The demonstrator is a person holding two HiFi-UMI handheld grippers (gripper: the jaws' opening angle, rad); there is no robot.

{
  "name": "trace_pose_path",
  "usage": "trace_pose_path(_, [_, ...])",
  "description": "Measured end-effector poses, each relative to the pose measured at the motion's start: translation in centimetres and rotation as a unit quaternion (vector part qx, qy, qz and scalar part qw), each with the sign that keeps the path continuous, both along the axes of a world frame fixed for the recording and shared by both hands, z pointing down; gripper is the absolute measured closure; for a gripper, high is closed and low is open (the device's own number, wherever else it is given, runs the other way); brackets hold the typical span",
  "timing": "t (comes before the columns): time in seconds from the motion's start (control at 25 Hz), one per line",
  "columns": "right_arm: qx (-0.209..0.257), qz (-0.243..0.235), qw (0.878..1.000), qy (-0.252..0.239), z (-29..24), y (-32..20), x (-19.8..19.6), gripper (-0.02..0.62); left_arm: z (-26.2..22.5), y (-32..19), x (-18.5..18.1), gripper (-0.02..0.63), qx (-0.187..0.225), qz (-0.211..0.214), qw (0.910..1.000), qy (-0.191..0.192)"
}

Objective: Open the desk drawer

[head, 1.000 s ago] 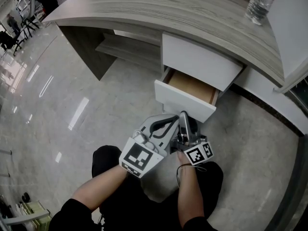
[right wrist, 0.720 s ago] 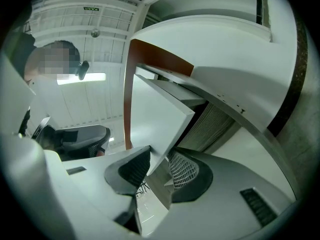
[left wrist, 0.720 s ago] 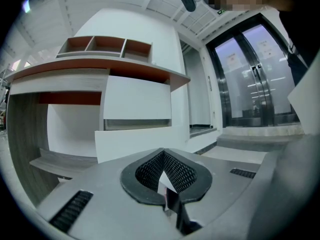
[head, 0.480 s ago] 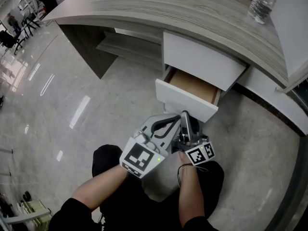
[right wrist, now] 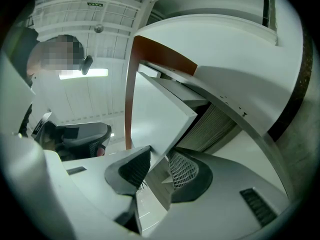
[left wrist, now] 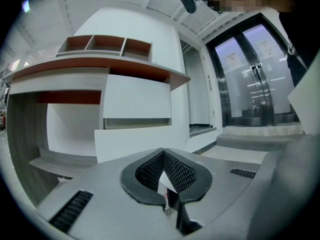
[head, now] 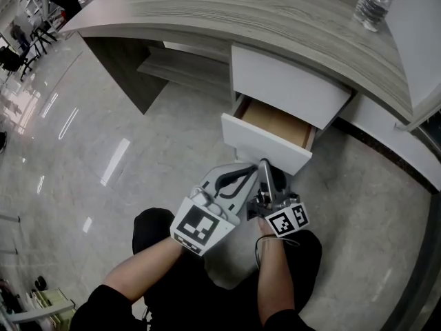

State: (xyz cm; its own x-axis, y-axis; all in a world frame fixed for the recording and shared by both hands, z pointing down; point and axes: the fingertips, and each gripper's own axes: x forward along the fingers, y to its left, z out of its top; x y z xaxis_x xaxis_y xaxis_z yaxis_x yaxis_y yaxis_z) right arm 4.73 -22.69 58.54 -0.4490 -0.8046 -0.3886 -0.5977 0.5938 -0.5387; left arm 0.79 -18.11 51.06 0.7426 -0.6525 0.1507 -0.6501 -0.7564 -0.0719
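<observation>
Right tongs (right wrist: 159,170) pinch the drawer (head: 265,145) by the lower edge of its white front, it seems; pad contact reads poorly. Left tongs (left wrist: 165,176) pressed together, empty. Drawer partway out under the counter (head: 207,9), no further than a second ago: pull paused, likely near done.

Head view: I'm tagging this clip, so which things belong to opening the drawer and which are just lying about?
In the job:
drawer, pulled out
right gripper, shut on the drawer's front
desk

Lying about:
bottle on the desk
upper drawer, closed
left gripper, shut, holding nothing
</observation>
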Motion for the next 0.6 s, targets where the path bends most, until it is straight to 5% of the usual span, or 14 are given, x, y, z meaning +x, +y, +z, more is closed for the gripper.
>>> trace_pose_path(0.6, [-0.004, -0.008, 1.0, 0.021, 0.53, -0.16, -0.07, 0.491, -0.09, -0.09, 0.0, 0.603, 0.001, 0.004, 1.0, 0.004])
